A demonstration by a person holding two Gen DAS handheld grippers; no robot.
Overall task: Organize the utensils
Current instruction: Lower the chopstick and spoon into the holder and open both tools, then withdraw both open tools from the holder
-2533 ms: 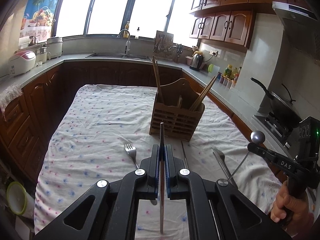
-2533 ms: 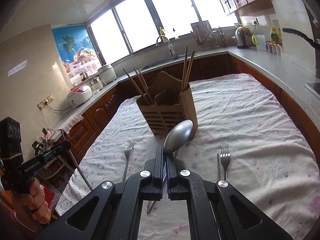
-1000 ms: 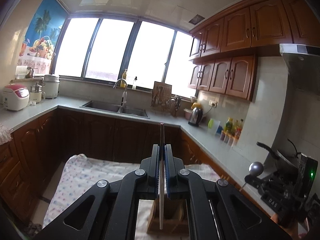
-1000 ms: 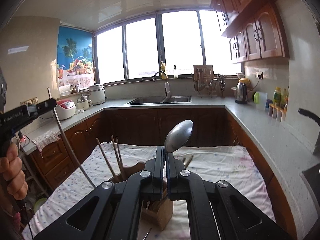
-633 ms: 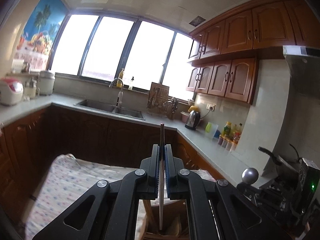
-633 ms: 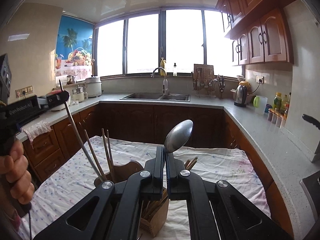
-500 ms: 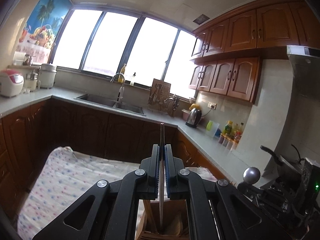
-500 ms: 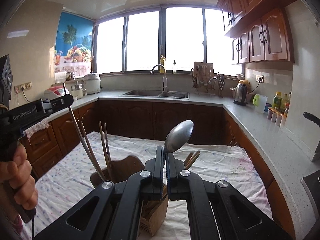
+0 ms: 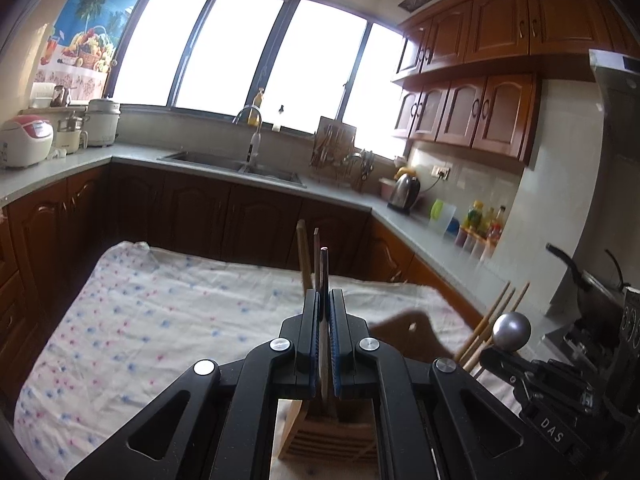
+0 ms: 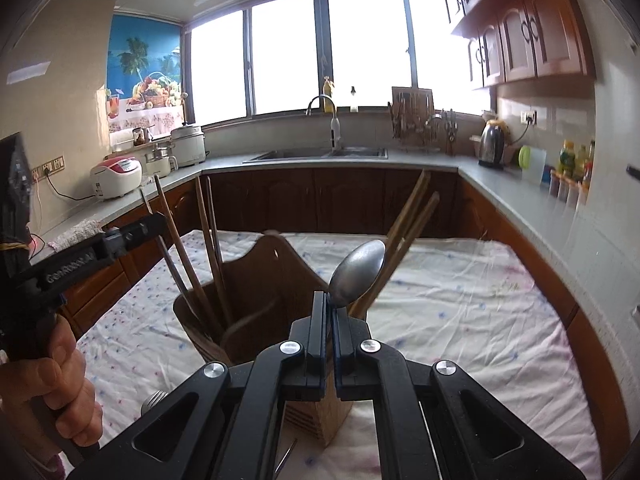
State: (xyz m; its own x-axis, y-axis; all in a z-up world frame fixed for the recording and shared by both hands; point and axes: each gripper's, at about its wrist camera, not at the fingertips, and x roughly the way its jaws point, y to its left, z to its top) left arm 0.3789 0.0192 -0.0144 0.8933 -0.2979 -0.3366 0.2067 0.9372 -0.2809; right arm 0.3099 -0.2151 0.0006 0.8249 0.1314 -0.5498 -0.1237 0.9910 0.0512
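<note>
Both hand-held tools hang over the slatted wooden utensil caddy [image 10: 256, 316] on the dotted white tablecloth [image 10: 460, 300]. Left gripper [image 9: 324, 320] is clamped on a thin, flat metal utensil [image 9: 323, 276], held upright with its lower end in the caddy's left compartment beside wooden chopsticks [image 10: 208, 240]; knife or handle, hard to say edge-on. Right gripper [image 10: 330, 320] pinches a steel spoon [image 10: 358, 274] by the neck, bowl up, so the handle drops in first.

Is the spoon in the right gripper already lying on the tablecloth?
No, the spoon is clamped upright in the right gripper, above the wooden holder.
</note>
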